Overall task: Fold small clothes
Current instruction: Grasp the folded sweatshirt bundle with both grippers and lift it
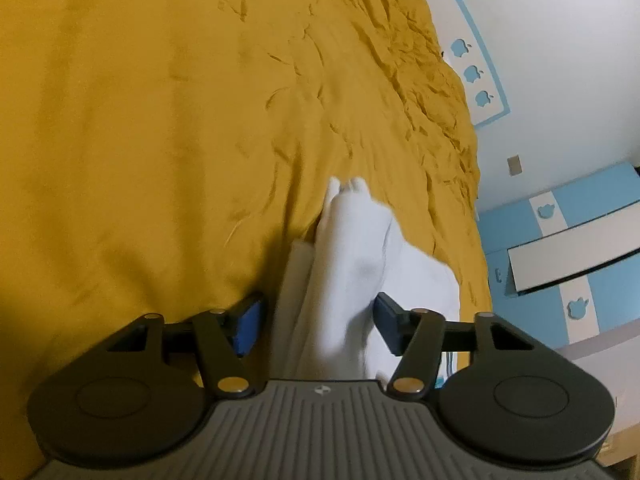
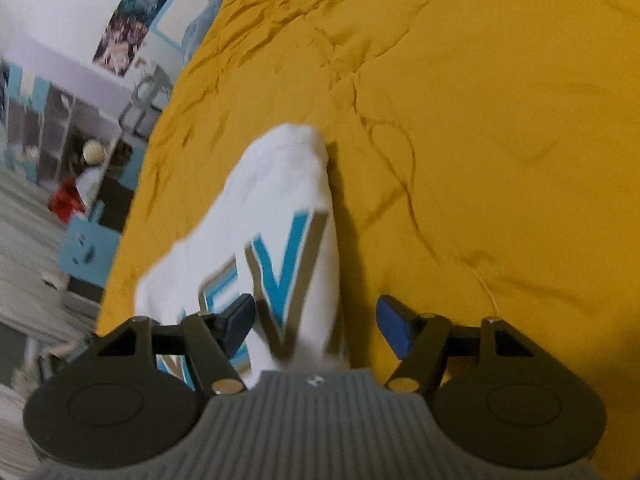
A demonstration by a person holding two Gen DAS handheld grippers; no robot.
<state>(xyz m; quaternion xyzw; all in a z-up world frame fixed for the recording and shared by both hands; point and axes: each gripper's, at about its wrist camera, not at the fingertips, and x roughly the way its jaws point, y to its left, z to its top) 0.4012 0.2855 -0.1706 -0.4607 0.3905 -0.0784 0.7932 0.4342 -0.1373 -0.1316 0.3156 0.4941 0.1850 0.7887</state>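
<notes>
- The white garment (image 1: 352,264) lies on the yellow bedspread (image 1: 160,120). In your left wrist view it runs up from under the left tool (image 1: 318,326) and between the two fingers, with its narrow bunched end further out on the bedspread.
- In your right wrist view the same white garment (image 2: 280,208) shows blue letters with a grey edge. It passes between the fingers of the right tool (image 2: 316,326), nearer to the finger on the left of the picture, and its rounded end lies ahead on the bedspread (image 2: 480,120).
- Both tools point downward at a slant toward the bedspread. The pictures are a little blurred, most of all the right one.
- Your left tool stands open. The cloth fills much of the gap, but the blue pads (image 1: 248,326) do not press on it.
- Your right tool is also open. The garment lies close to the left-hand pad; the other pad (image 2: 394,328) is clear of it, over the bare bedspread. I cannot tell if any pad touches the cloth.
</notes>
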